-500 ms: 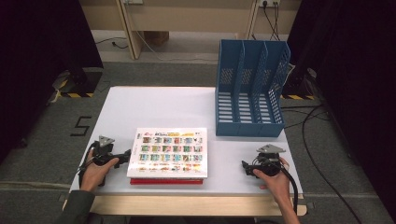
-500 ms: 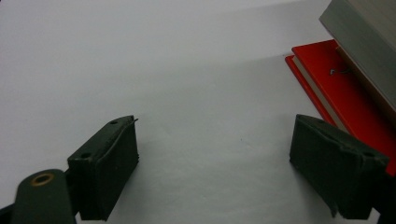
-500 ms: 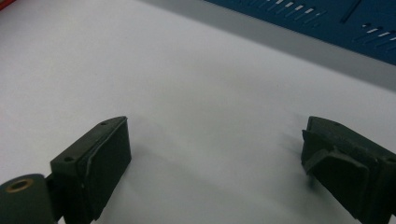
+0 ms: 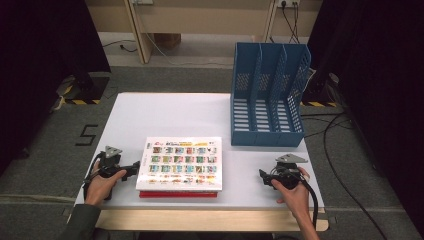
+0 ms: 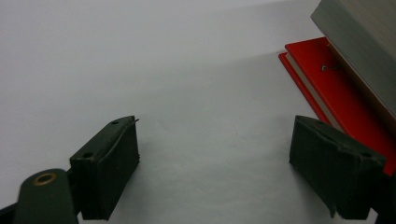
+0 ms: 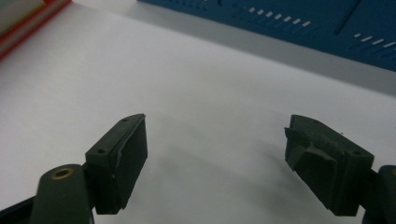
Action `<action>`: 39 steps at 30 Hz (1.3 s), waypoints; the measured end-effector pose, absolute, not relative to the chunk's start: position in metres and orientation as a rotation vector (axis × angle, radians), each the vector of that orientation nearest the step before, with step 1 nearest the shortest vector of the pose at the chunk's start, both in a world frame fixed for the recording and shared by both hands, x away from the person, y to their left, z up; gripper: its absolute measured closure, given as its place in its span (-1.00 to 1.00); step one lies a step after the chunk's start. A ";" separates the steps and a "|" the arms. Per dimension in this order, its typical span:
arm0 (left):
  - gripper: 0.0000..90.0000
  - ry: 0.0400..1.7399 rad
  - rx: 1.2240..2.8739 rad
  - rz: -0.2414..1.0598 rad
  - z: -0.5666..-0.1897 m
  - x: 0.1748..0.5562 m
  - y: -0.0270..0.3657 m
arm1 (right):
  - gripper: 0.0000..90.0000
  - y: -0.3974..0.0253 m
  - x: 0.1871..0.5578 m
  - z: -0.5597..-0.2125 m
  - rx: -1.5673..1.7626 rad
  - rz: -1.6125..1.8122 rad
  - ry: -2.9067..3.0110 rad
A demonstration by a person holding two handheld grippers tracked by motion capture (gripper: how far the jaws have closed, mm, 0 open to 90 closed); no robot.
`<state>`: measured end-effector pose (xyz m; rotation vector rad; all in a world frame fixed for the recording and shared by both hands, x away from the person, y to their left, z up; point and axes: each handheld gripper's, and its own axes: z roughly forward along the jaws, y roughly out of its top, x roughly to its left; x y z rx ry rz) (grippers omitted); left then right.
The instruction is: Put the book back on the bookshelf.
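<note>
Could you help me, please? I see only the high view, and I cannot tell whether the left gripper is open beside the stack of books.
Observer: Yes, the left gripper is open in its own view, with bare white table between the jaws.
Operator: Thank you. What lies under the picture-covered book?
Observer: A red hardcover book lies beneath the picture-covered book, its corner beside the left gripper's one jaw.
Operator: And is the right gripper holding anything?
Observer: No, the right gripper is open over bare table, with the blue plastic file rack ahead of it.
</note>
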<state>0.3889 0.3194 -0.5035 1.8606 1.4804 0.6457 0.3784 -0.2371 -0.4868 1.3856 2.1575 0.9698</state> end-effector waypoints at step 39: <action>0.09 1.273 1.906 0.592 -0.461 0.361 0.295 | -0.61 -0.148 0.369 -0.456 1.148 1.468 2.405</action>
